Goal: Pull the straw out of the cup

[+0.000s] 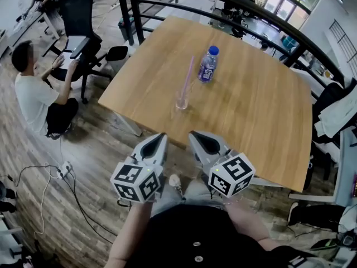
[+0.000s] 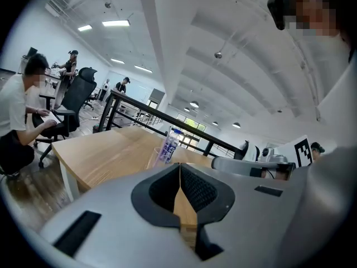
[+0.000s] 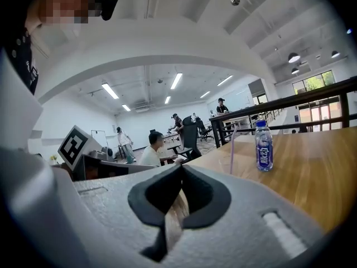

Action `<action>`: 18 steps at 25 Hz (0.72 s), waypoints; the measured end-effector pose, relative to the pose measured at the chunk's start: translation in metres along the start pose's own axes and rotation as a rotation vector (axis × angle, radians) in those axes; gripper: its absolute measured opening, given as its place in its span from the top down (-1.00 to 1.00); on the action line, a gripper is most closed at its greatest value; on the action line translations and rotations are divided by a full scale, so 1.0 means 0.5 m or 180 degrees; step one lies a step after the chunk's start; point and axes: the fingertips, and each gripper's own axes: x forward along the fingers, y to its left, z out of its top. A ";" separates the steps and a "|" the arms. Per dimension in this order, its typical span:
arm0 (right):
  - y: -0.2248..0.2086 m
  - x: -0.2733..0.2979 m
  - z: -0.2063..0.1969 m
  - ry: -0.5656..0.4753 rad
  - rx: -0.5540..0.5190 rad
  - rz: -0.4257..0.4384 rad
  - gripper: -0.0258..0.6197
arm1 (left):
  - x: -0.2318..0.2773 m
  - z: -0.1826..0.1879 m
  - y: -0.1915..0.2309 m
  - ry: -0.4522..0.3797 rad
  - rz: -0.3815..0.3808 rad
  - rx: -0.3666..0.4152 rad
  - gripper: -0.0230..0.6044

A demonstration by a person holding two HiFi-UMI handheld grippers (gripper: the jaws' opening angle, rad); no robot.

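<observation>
— Where are the grippers sitting?
— Both are hanging at the near edge of the wooden table (image 1: 262,110), well apart from the work. The left gripper (image 1: 160,137) is holding its jaws pressed together on nothing, and the right gripper (image 1: 196,135) is doing the same.
— And the straw?
— The purple straw (image 1: 188,74) is leaning in the clear cup (image 1: 182,100) mid-table, with a blue-capped bottle (image 1: 208,64) standing just beyond it.
— What are we risking?
— The cup is looking light to me and nothing is bracing it. A slanted pull is likely dragging or tipping it, perhaps into the bottle.
— What are we not seeing?
— In the right gripper view only the straw's upper length is showing, because the gripper's own body is covering the cup. In the left gripper view the straw is blurring into the bottle behind. I can't tell whether the cup is holding any liquid.
</observation>
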 end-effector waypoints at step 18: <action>-0.072 0.099 0.032 0.0118 -0.0079 0.0066 0.92 | 0.089 0.033 0.058 0.0029 -0.0016 -0.0136 0.87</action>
